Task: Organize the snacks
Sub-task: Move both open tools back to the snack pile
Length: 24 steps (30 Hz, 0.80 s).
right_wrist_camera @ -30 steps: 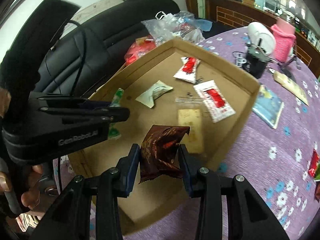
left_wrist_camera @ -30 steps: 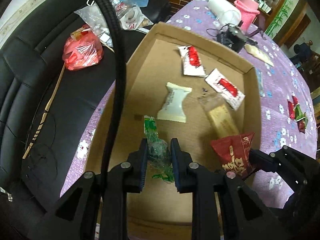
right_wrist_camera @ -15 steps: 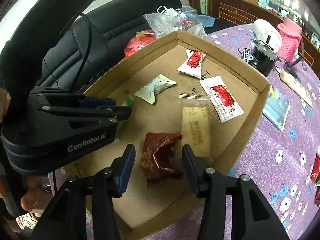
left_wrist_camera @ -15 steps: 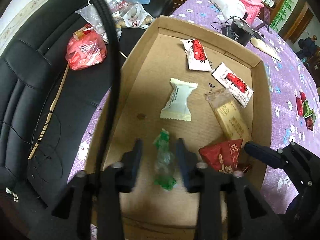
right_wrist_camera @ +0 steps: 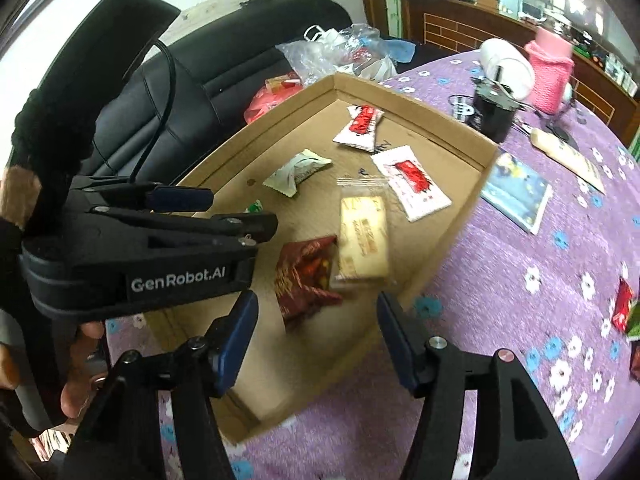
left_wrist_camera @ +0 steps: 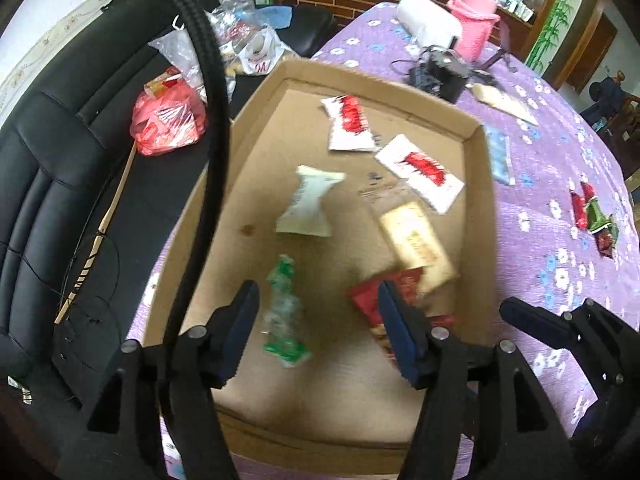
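Note:
A shallow cardboard box (left_wrist_camera: 476, 184) (right_wrist_camera: 444, 256) sits on the purple flowered table and holds several snacks. A green-wrapped snack (left_wrist_camera: 285, 312) lies loose on the box floor between the open fingers of my left gripper (left_wrist_camera: 318, 330). A dark red packet (right_wrist_camera: 306, 278) (left_wrist_camera: 370, 298) lies in the box just ahead of my open, empty right gripper (right_wrist_camera: 314, 344). Beside it lie a tan biscuit pack (right_wrist_camera: 364, 240), a white pack (left_wrist_camera: 308, 204) and two red-and-white sachets (left_wrist_camera: 420, 172) (left_wrist_camera: 349, 124). More red and green snacks (left_wrist_camera: 592, 216) (right_wrist_camera: 626, 308) lie on the table to the right.
A black sofa (left_wrist_camera: 44, 184) with plastic bags (left_wrist_camera: 168, 124) runs along the left. A blue packet (right_wrist_camera: 516, 192), black device (right_wrist_camera: 494, 114), white roll (left_wrist_camera: 430, 26) and pink holder (right_wrist_camera: 550, 72) stand on the table beyond the box. The left gripper's body (right_wrist_camera: 136, 256) fills the right wrist view's left side.
Both grippers opened and drew back. The left one let the green snack drop onto the box floor; the right one let the dark red packet drop beside the biscuit pack.

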Motion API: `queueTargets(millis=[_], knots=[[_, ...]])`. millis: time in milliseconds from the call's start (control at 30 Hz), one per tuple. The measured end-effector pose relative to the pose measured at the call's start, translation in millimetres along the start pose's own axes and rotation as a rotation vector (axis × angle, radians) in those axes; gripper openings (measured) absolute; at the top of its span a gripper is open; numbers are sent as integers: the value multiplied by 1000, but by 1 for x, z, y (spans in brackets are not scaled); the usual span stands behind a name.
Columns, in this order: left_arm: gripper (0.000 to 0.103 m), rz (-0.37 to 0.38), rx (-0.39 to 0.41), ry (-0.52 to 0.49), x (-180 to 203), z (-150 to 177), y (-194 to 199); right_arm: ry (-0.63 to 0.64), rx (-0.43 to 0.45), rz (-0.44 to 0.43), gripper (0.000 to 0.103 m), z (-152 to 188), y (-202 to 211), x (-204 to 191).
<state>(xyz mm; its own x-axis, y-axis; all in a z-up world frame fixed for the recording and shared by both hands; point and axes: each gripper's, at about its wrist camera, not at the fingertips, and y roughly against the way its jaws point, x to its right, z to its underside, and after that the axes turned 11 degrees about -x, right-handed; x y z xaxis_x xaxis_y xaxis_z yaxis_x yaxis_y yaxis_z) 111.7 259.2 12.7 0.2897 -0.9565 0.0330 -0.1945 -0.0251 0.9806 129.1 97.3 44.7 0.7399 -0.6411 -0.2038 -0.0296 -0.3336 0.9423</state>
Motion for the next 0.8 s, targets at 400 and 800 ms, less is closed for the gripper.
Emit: queueTargets(millis=[400,800], knots=[[63,77,22,-173,119,-7,11,-230,106,92,64,71,63,121],[63,127,-40,-279,245,-29,-17,-415,137,222,66,144,102,245]])
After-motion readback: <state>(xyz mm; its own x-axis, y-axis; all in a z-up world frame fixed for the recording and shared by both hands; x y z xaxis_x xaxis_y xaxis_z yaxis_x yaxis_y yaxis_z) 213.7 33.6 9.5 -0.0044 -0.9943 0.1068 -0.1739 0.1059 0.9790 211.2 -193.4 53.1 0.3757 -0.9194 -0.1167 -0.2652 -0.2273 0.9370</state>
